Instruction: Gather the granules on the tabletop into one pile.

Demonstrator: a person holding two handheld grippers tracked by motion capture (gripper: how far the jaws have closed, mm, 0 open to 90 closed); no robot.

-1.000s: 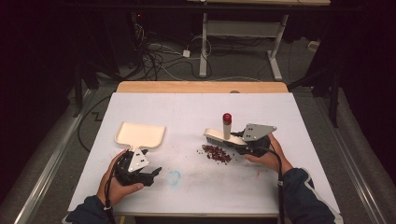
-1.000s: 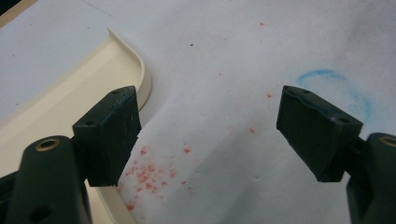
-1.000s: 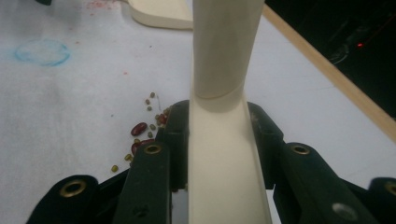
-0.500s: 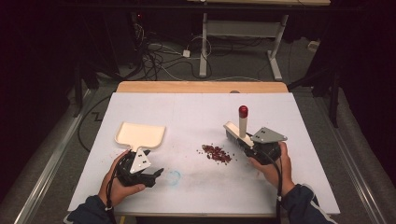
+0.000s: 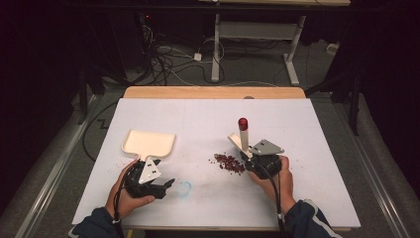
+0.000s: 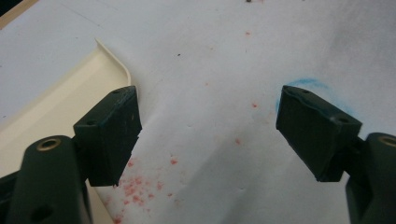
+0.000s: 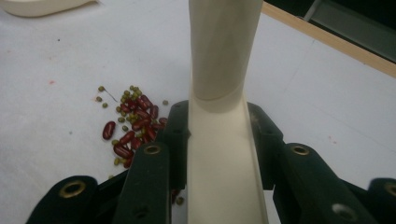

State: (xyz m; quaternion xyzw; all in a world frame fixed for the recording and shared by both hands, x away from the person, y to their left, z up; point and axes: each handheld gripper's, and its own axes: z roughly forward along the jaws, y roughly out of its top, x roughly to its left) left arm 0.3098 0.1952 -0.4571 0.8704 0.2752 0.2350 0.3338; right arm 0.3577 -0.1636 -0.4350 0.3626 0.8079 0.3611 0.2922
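One camera looks down from high above the tabletop (image 5: pixel 297 129). Two ride close behind the jaws, sharing that white top.

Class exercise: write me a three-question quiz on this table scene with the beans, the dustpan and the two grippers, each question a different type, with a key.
1. True or false: the right gripper is shut on a cream brush handle.
2. Multiple choice: the pile of beans lies (A) inside the dustpan, (B) on the white table beside the right gripper, (C) on the floor.
3. Fill in: the left gripper has its jaws ____, with nothing between them.

Key: 1 true; 2 B; 3 open.
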